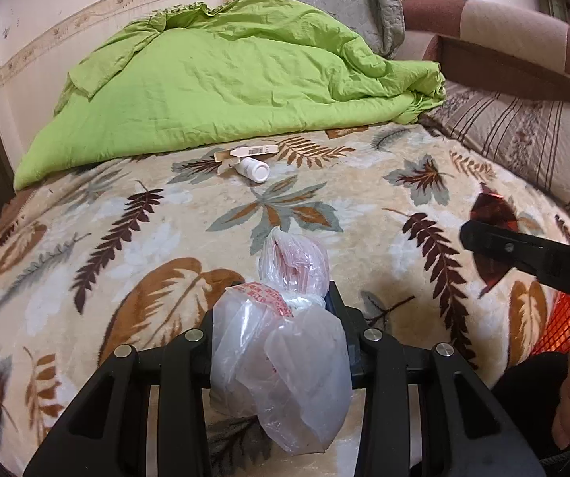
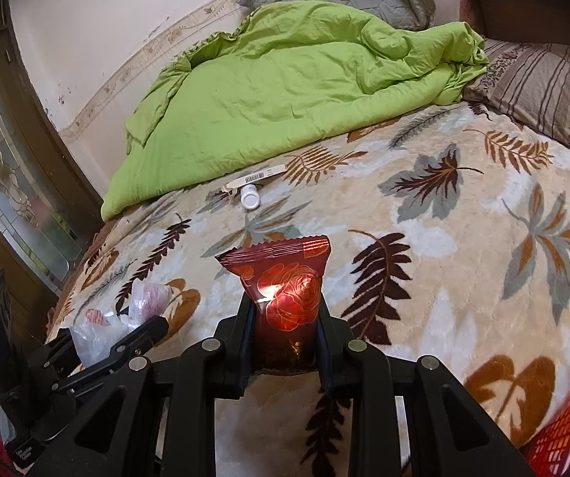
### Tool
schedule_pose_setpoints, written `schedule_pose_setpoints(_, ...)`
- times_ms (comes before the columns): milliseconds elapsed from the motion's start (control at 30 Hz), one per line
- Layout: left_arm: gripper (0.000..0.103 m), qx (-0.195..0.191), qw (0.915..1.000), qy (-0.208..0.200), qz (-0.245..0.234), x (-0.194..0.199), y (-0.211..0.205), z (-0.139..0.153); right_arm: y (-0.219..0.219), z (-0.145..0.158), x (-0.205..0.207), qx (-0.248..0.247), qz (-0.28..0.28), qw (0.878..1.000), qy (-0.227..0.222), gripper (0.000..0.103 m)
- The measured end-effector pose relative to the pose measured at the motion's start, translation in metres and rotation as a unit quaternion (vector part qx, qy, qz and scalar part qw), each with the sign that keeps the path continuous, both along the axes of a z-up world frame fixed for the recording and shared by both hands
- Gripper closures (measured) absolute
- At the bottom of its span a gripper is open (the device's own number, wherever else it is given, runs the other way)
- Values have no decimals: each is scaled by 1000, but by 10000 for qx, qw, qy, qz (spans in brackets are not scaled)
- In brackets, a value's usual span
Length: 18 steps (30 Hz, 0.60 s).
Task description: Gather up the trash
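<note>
Matte black tongs [image 2: 285,310], silver round screws, white lettering, perhaps "DA"

— What did the room look like?
— A bed [image 2: 464,238] filled it, spread with a cream blanket [image 1: 126,238] patterned in brown and grey leaves. A crumpled green duvet [image 1: 225,79] lay toward the scuffed white wall [image 2: 106,20], grey pillow [image 1: 336,0] behind, striped pillow [image 1: 523,139] beside.
— Any door?
— A wooden door [image 2: 10,151] with patterned glass, daylight coming through.
</note>
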<state>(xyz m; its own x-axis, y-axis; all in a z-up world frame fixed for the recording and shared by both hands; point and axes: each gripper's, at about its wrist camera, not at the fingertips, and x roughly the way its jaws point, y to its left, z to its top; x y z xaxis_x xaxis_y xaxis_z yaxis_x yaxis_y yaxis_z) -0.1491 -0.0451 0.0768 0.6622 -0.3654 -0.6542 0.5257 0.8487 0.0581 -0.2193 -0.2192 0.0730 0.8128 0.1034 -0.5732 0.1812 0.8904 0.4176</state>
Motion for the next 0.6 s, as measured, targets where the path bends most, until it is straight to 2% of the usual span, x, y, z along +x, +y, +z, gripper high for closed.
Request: schedule_pose_setpoints(600,66,207,9996,93,154,7,6,-6,3,-5,6,-38,57,9998,168,74)
